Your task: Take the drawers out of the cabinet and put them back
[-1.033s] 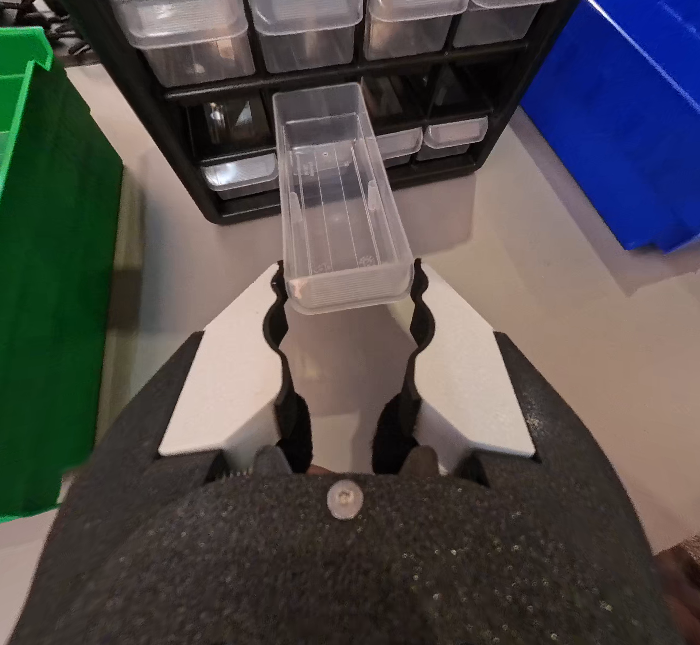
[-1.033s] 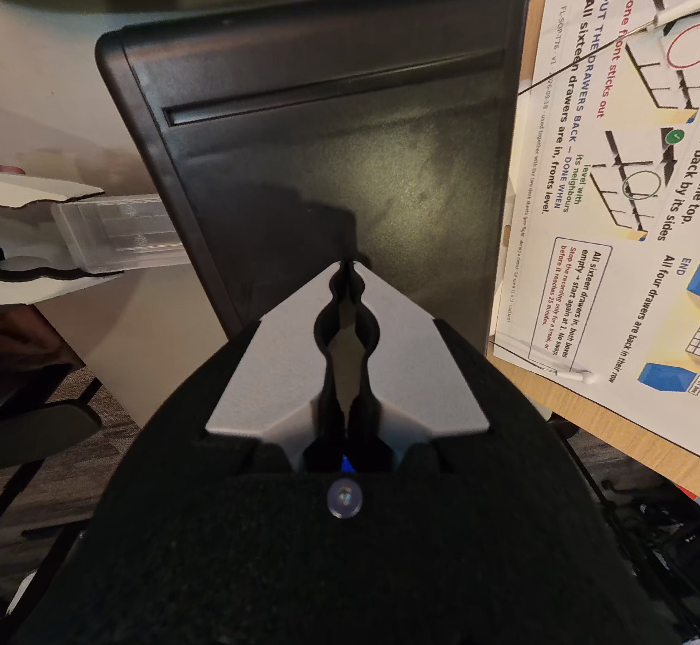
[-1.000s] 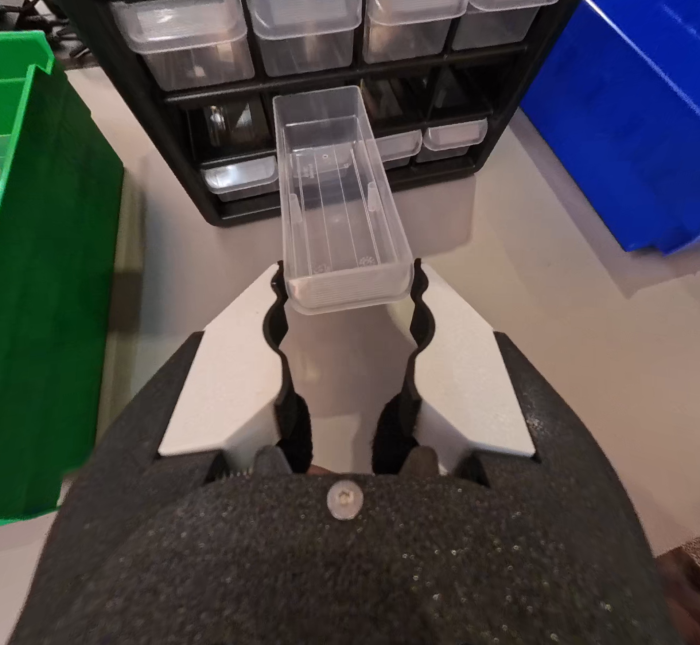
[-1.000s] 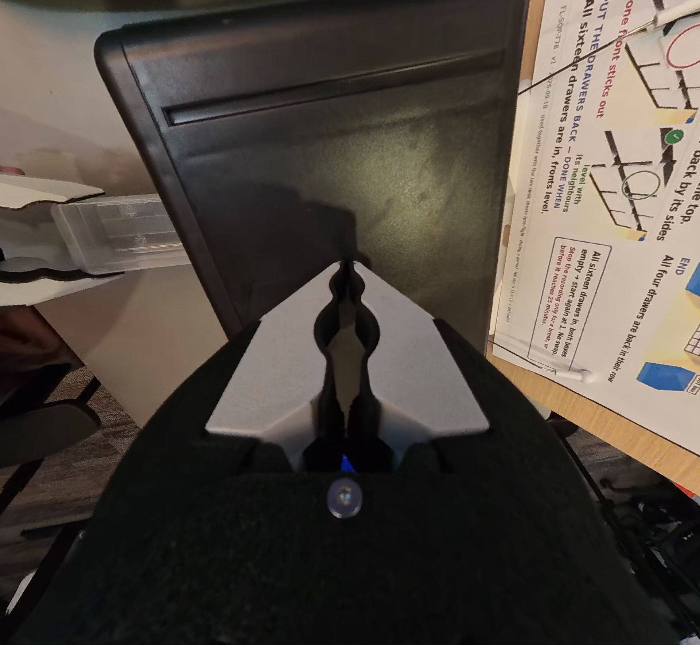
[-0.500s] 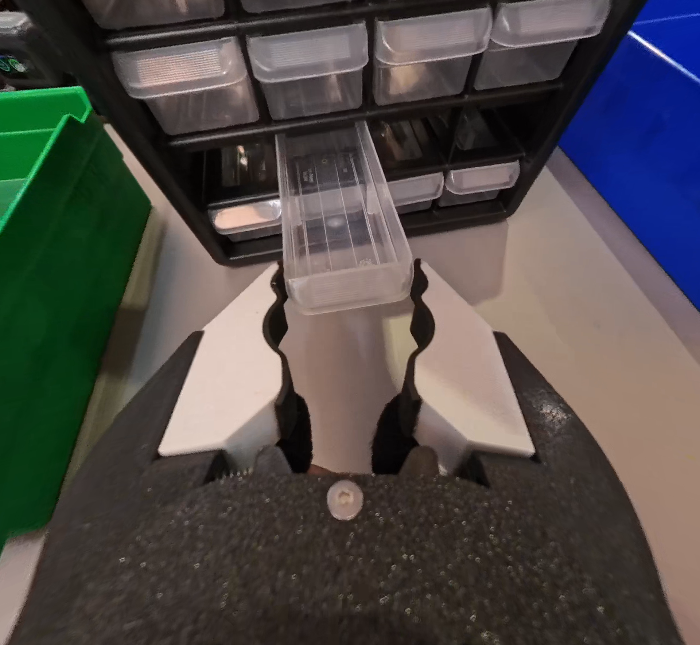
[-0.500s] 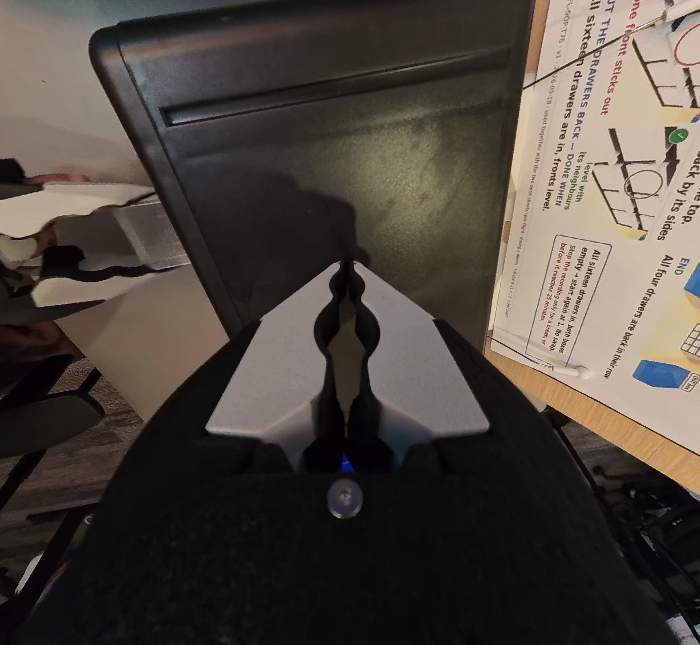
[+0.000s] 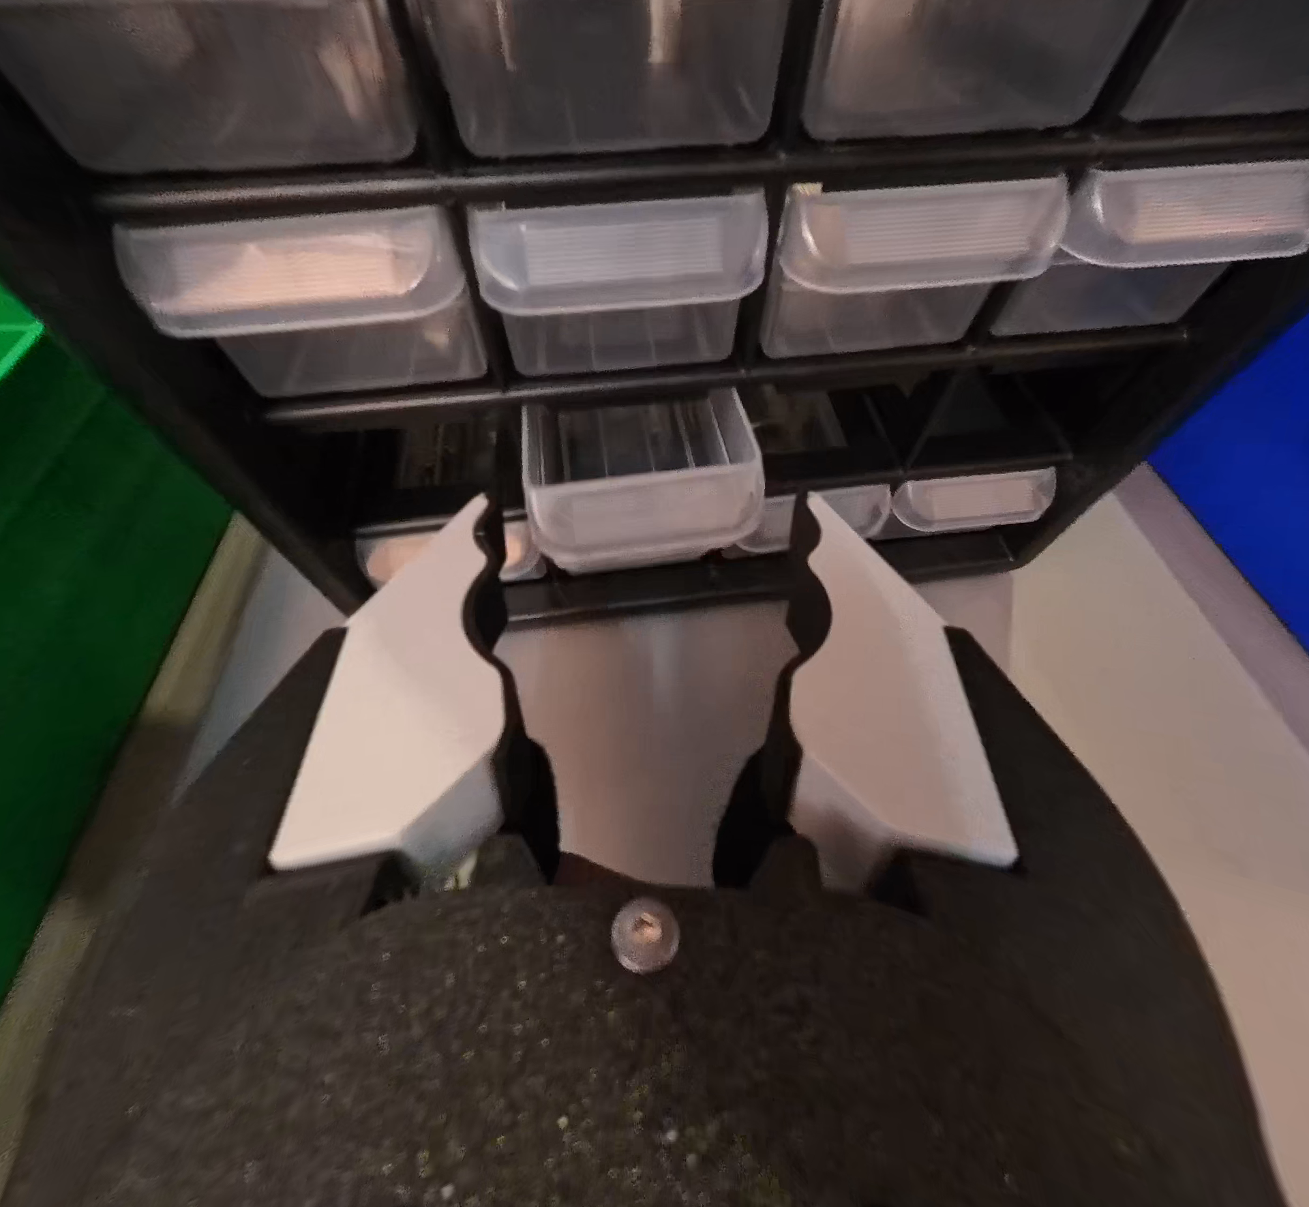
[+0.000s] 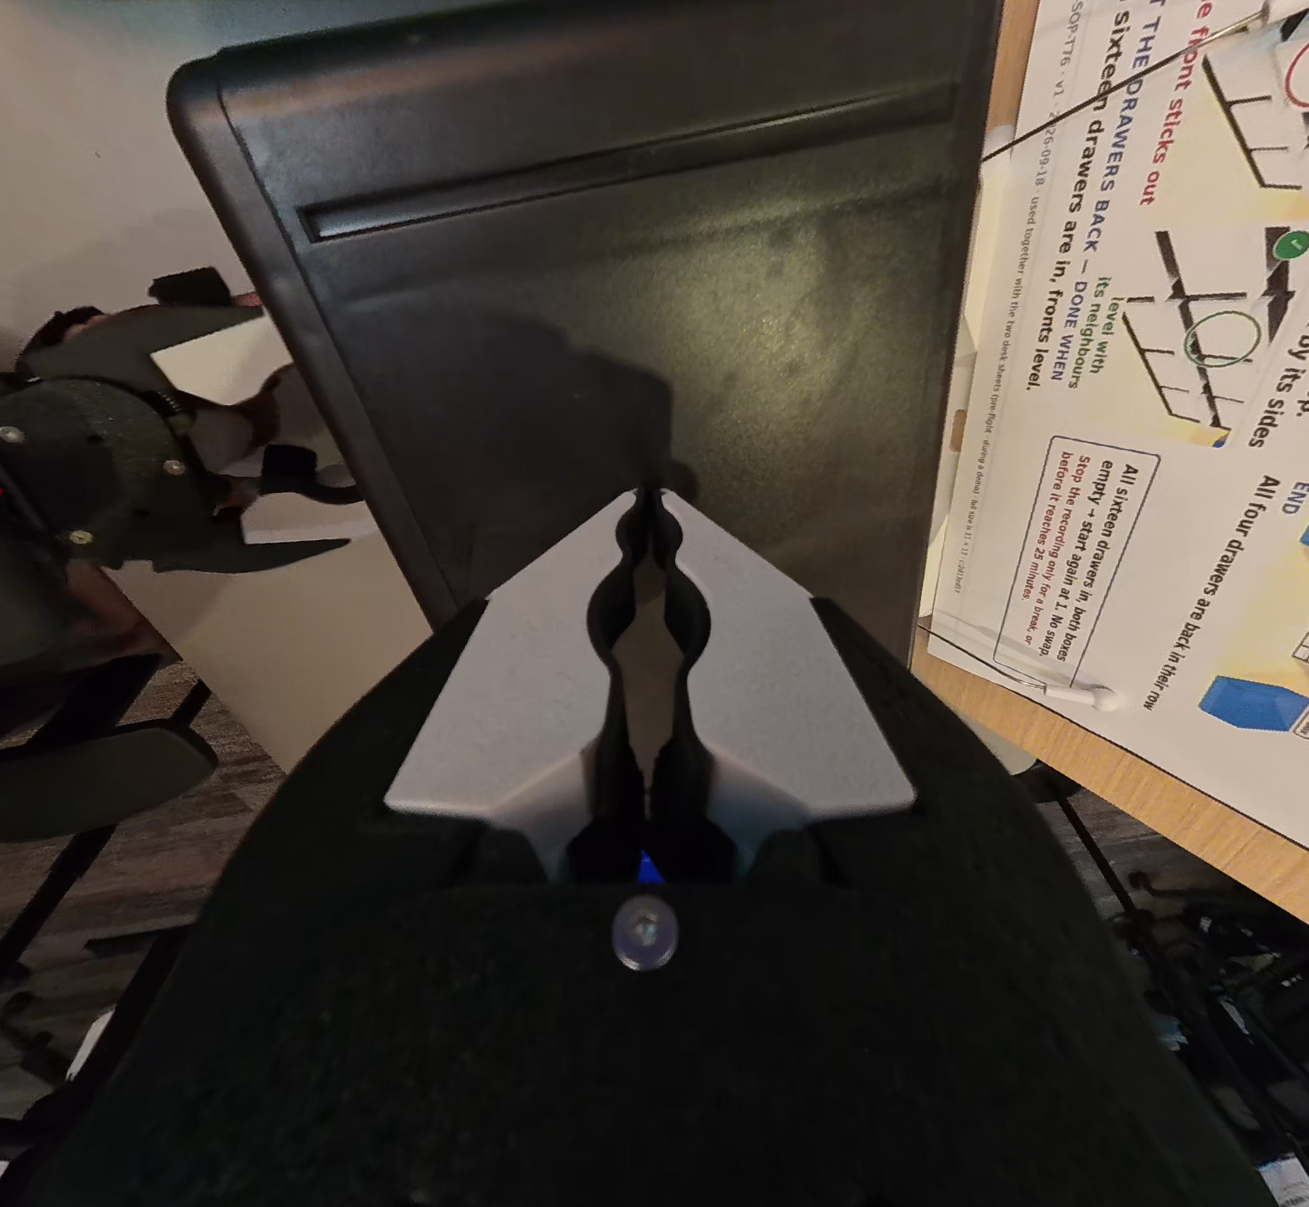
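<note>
Drawers are the matter here, and one clear drawer (image 7: pixel 641 507) is sitting partly inside its slot in the third row of the black cabinet (image 7: pixel 637 170), second column from the left. Its front is standing out further than the fronts of the row above. The other slots visible in this row are looking empty, while the rows above and the bottom row are holding their drawers.

The left gripper (image 7: pixel 644 535) is pointing at the drawer front with its jaws apart, one finger on each side of it. A small gap is showing on both sides, so I judge the jaws are not squeezing the drawer now. The cabinet is standing on the pale table (image 7: pixel 1133 712), between a green bin (image 7: pixel 85 535) on the left and a blue bin (image 7: pixel 1247 450) on the right.

The right gripper (image 8: pixel 648 500) is resting with its jaws together and nothing between them, facing the plain black side of the cabinet (image 8: pixel 602 323). A printed instruction sheet (image 8: pixel 1147 337) is lying on a wooden board to the right.

The step in hand seems to be the putting back of this drawer. The next move is probably asking for a straight push on the front until it is level with its neighbours, keeping it square so it is not jamming. After that, more drawers are waiting for the empty slots.
</note>
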The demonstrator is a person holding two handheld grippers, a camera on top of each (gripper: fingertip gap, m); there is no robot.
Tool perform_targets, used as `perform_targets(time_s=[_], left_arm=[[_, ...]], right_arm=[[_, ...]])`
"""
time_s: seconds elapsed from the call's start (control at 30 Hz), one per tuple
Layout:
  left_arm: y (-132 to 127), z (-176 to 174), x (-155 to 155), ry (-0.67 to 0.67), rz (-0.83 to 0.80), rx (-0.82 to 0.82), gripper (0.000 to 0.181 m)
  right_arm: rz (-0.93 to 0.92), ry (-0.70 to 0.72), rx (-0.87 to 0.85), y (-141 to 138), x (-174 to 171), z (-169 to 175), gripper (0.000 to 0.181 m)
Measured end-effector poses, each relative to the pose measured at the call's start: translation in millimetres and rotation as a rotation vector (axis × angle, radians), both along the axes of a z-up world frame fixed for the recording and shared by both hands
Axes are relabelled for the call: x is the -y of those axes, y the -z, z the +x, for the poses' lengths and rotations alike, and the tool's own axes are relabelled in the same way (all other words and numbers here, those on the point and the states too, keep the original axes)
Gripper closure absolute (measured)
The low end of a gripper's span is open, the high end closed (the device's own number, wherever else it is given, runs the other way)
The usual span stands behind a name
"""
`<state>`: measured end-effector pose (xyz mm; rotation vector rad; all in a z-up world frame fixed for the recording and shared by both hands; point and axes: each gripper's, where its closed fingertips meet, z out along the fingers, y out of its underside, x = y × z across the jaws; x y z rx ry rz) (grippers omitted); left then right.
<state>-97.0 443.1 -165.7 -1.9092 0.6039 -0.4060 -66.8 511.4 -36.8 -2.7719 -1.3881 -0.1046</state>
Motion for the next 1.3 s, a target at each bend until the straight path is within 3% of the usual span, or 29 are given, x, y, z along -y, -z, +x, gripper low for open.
perform_targets(time_s=[0.07,0.17,0.37,0.7,0.83,0.93,1.03,1.1,1.17,1.23,1.3], left_arm=[[1,-7,12,0.002,0.0,0.047,0.106],[1,-16,28,0.006,0.033,0.112,0.136],[10,-10,8,-0.033,0.006,0.107,0.155],[6,6,-12,-0.023,-0.022,0.127,0.159],[10,6,2,0.02,-0.043,0.118,0.151],[-10,-2,28,0.133,-0.039,0.145,0.146],[-74,-39,38,0.195,0.062,0.163,0.147],[-132,-90,20,0.128,0.134,0.213,0.151],[-161,-135,-3,0.158,0.095,0.185,0.151],[-155,-167,-22,0.304,0.004,0.049,0.146],[-119,-205,-51,0.348,-0.104,-0.181,0.137]], right_arm=[[-0.004,0.006,-0.011,0,0,0,0.181],[-0.004,0.008,-0.021,0,0,0,0.181],[0.0,0.012,-0.018,0,0,0,0.181],[-0.02,0.013,0.006,0,0,0,0.181],[-0.019,0.015,0.005,0,0,0,0.181],[-0.023,0.016,-0.004,0,0,0,0.181],[-0.024,0.024,-0.022,0,0,0,0.181],[-0.018,0.029,-0.039,0,0,0,0.181],[-0.009,0.032,-0.06,0,0,0,0.181],[-0.004,0.035,-0.081,0,0,0,0.181],[-0.002,0.039,-0.092,0,0,0,0.181]])
